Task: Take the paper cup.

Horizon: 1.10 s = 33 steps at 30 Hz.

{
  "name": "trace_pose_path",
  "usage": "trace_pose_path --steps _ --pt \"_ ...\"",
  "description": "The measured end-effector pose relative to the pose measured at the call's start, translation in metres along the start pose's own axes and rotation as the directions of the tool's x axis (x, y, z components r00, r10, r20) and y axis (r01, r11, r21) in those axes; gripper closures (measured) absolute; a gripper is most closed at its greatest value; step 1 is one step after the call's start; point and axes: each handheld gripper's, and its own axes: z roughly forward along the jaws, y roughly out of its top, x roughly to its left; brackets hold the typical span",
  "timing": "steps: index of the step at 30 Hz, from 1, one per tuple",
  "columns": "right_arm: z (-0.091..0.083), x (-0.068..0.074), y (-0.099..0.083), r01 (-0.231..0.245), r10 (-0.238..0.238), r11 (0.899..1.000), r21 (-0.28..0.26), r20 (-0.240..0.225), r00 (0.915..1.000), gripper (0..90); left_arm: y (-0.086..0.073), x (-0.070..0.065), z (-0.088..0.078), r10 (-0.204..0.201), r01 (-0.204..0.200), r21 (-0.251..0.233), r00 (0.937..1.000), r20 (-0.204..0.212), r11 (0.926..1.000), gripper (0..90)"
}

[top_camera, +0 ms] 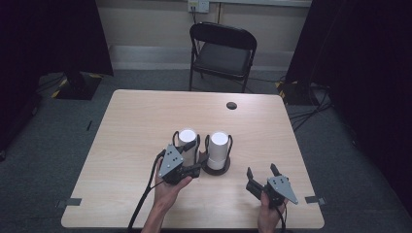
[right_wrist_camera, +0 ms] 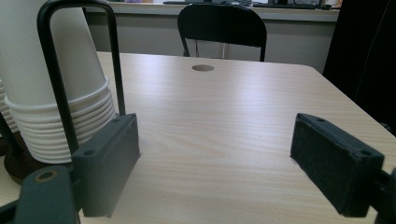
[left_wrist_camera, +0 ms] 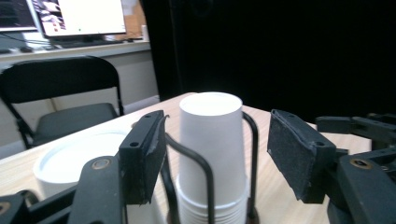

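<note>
Two stacks of upturned white paper cups stand mid-table, each in a black wire holder. My left gripper [top_camera: 197, 156] hovers at the near side of the left stack [top_camera: 187, 138] and points toward the right stack [top_camera: 218, 145]. In the left gripper view its jaws [left_wrist_camera: 215, 113] stand apart. The right stack [left_wrist_camera: 212, 144] shows through the gap, just beyond the tips, and the pads press on nothing. The left stack's top [left_wrist_camera: 70, 158] lies outside the left jaw. My right gripper [top_camera: 261, 170] rests open near the front right. Between its jaws [right_wrist_camera: 215, 119] is bare tabletop, with the right stack [right_wrist_camera: 51, 70] to its left.
The wooden table [top_camera: 145, 116] has a round cable hole [top_camera: 231, 105] at the back right. A black folding chair [top_camera: 223, 53] stands behind the far edge. Dark curtains hang on both sides. Cables trail from both grippers toward the front edge.
</note>
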Motion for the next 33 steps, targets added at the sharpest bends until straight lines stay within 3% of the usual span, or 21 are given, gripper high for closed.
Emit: trace_pose_path --steps 2,6,13,17,20,23,27,33 --pt "0.0 0.0 0.0 -0.002 0.002 1.0 0.0 -0.001 1.0 14.9 0.002 0.001 0.003 -0.022 0.021 0.035 0.9995 0.021 0.9992 35.9" --pt "0.0 0.0 0.0 0.001 -0.001 1.0 -0.002 -0.002 1.0 15.2 0.003 0.005 0.008 -0.058 0.057 0.025 0.9973 0.044 0.9981 35.1" --pt "0.0 0.0 0.0 0.002 -0.002 1.0 -0.002 -0.003 1.0 15.3 0.01 0.004 0.019 -0.04 0.038 0.045 0.9983 0.042 0.9983 28.8" --pt "0.0 0.0 0.0 0.003 -0.003 1.0 -0.003 -0.007 1.0 16.8 0.015 0.005 0.032 -0.058 0.055 0.077 0.9974 0.042 0.9955 23.6" --pt "0.0 0.0 0.0 0.003 -0.003 1.0 -0.003 -0.007 1.0 16.8 0.017 0.005 0.037 -0.049 0.045 0.086 0.998 0.04 0.9953 22.7" --pt "0.0 0.0 0.0 0.003 -0.003 1.0 -0.001 -0.008 1.0 16.8 0.02 0.006 0.047 -0.069 0.062 0.106 0.9958 0.061 0.9924 21.4" --pt "0.0 0.0 0.0 0.005 -0.005 1.0 -0.002 -0.012 0.9999 16.9 0.023 0.006 0.052 -0.06 0.055 0.103 0.9973 0.043 0.9932 20.8" --pt "0.0 0.0 0.0 0.007 -0.007 1.0 0.0 -0.012 0.9999 16.9 0.026 0.009 0.063 -0.086 0.08 0.112 0.9949 0.052 0.9905 21.4"
